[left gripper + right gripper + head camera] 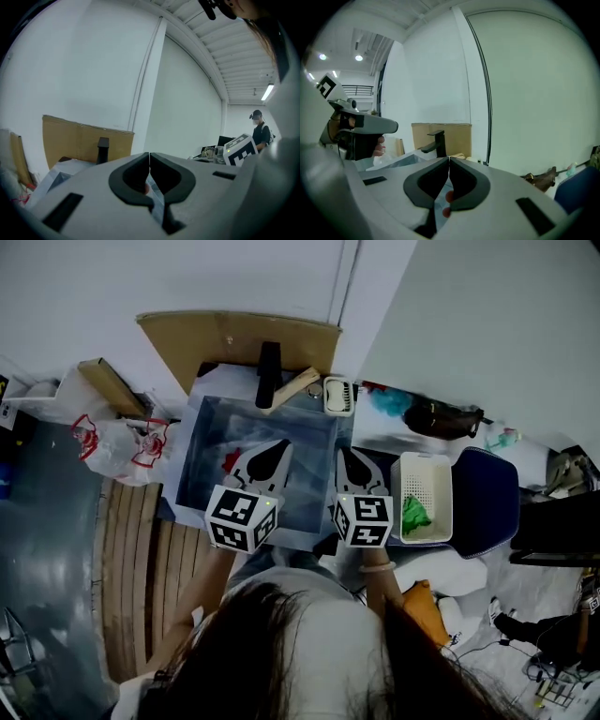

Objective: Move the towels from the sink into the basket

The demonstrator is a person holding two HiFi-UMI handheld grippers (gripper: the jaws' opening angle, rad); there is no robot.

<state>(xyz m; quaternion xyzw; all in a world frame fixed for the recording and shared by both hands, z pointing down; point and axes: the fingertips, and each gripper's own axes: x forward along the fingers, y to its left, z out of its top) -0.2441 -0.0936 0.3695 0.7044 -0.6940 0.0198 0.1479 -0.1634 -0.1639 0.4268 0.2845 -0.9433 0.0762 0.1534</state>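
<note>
Nearest the wearer, the left gripper [279,446] and the right gripper [350,456] hung side by side above the near rim of the sink [319,432], both pointing toward 12 o'clock. Each had its jaws clenched, tips meeting, with nothing caught between them; the two gripper views showed only slivers of the basin and a dab of red through the gap behind the tips. Empty, closed jaws poised over the basin suggested a reach was being set up rather than a carry. Just beyond the left gripper, at about 10 o'clock from it, a small red towel [229,462] lay on the sink floor, which made it the likely next thing to fetch, though it was too small to judge how it was folded. At 3 o'clock from the sink, just beside it, stood the white basket [422,462], with a green towel [415,515] already inside, so part of the job looked done. The basket sat close enough that one short swing to the right would probably serve. Farther off, the black faucet [269,374] rose at the sink's 12 o'clock rim, and behind it a cardboard sheet [234,338] leaned on the wall.
</note>
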